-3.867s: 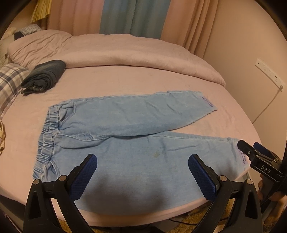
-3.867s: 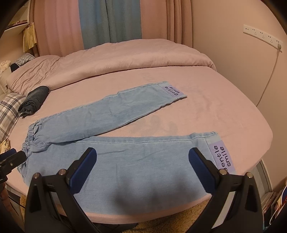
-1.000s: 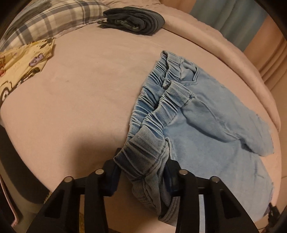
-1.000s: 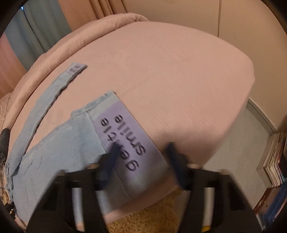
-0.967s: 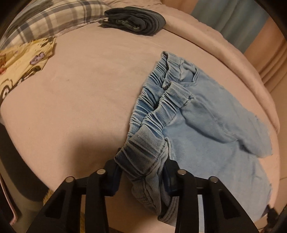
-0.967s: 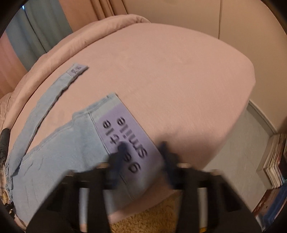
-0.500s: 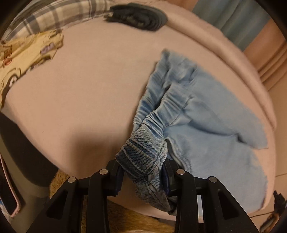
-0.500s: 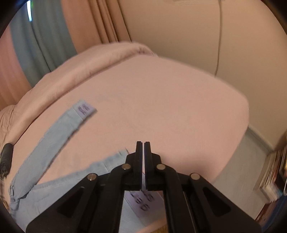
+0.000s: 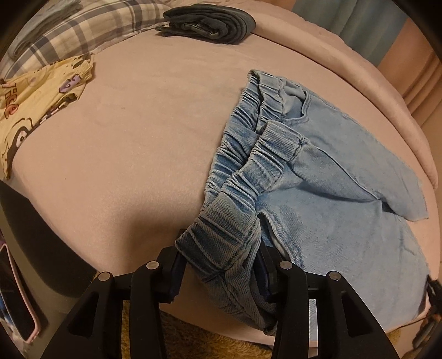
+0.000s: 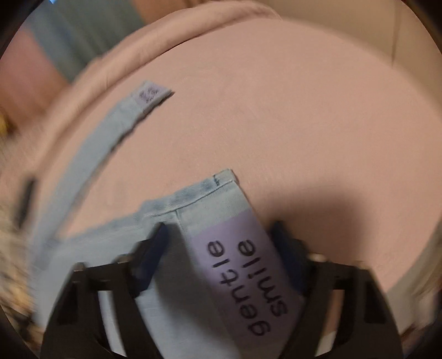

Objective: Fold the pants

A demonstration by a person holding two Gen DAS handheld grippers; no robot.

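Light blue denim pants (image 9: 326,193) lie on a pink bed. My left gripper (image 9: 221,268) is shut on the near corner of the elastic waistband (image 9: 234,210) at the bed's front edge. In the right wrist view, my right gripper (image 10: 223,254) is open, its jaws standing on either side of the near leg's hem with the purple "gentle smile" patch (image 10: 243,273). The other leg's hem (image 10: 150,96) lies farther back on the bed. The view is blurred by motion.
Folded dark jeans (image 9: 210,20) and a plaid pillow (image 9: 69,30) lie at the head of the bed (image 9: 124,138). A yellow printed garment (image 9: 36,94) lies at the left. The bed's rolled duvet edge (image 10: 154,36) runs along the back. Shaggy rug (image 9: 210,342) below the front edge.
My right gripper was shut above the hem half a second ago; now its jaws are apart and lowered around the patch. My left gripper keeps its hold on the waistband.
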